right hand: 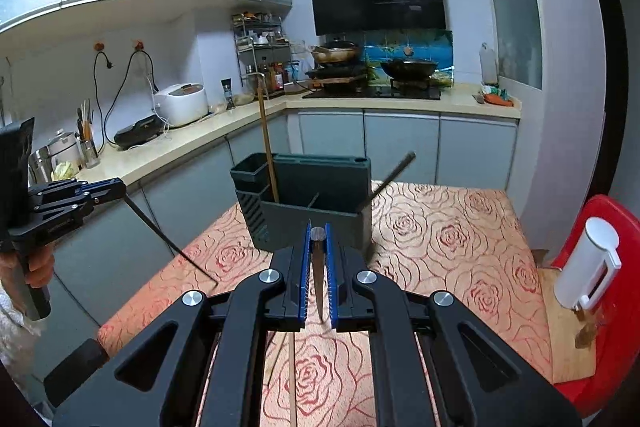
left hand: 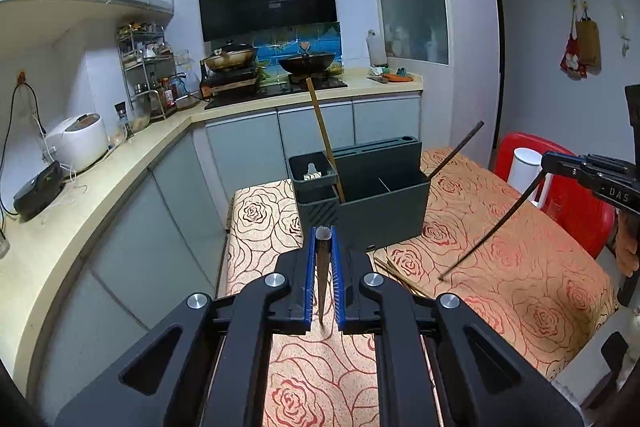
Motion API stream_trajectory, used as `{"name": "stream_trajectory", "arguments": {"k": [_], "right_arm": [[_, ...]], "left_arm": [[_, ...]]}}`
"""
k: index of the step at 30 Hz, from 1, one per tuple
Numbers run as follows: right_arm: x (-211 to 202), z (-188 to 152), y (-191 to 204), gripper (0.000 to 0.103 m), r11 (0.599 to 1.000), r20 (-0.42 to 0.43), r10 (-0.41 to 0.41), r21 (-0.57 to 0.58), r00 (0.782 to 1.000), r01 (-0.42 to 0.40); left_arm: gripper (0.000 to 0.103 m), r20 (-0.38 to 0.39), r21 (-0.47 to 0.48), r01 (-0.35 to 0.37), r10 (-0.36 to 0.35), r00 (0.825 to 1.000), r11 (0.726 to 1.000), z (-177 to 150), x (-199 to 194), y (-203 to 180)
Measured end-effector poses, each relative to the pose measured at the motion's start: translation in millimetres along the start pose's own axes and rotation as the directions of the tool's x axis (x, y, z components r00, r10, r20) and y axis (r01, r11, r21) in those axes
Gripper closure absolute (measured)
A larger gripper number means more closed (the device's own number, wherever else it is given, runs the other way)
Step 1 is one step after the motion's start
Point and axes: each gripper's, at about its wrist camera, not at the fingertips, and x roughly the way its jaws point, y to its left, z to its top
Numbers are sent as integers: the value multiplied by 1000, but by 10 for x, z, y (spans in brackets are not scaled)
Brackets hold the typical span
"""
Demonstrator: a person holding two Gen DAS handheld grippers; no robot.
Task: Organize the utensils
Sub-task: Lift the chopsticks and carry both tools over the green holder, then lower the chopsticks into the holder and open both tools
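Observation:
A dark grey utensil holder (left hand: 372,199) (right hand: 308,211) stands on the rose-patterned table. A light wooden chopstick (left hand: 324,139) (right hand: 267,143) stands in its left part and a dark chopstick (left hand: 458,149) (right hand: 394,171) leans out of its right side. My left gripper (left hand: 323,239) is shut on a dark chopstick (left hand: 322,275), held in front of the holder. My right gripper (right hand: 318,235) is shut on another dark chopstick (right hand: 318,275); in the left wrist view that chopstick (left hand: 492,227) slants down with its tip near the tablecloth.
Two light chopsticks (left hand: 400,279) lie on the table before the holder. A red chair (right hand: 592,267) with a white container (right hand: 588,267) stands right of the table. Kitchen counter (left hand: 100,187) with a rice cooker (left hand: 78,143) runs along the left.

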Motion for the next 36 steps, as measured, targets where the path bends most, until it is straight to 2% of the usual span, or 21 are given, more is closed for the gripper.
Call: {"name": "stream_trajectory", "arguments": {"k": [11,23,29,36], "right_arm": [[-33,512,51,95,1000,48,-2,-21,999,3],[-103,1245,84,95,998,144,-29,-57,989,37],[67,1435,34,95,996,152,-57,-66,987,68],[448,1487,-87,95,997,111,-69,-27,991,73]], "left_arm": [[96,18,8,36,-36,999,999,510,-45,60],[96,123,24,92,-94,988,996,1306,-104,-89],[96,138,-7,110,-108,984,994,1574,193,-165],[96,118,-31,110,-105,987,994,1659,741,-281]]}}
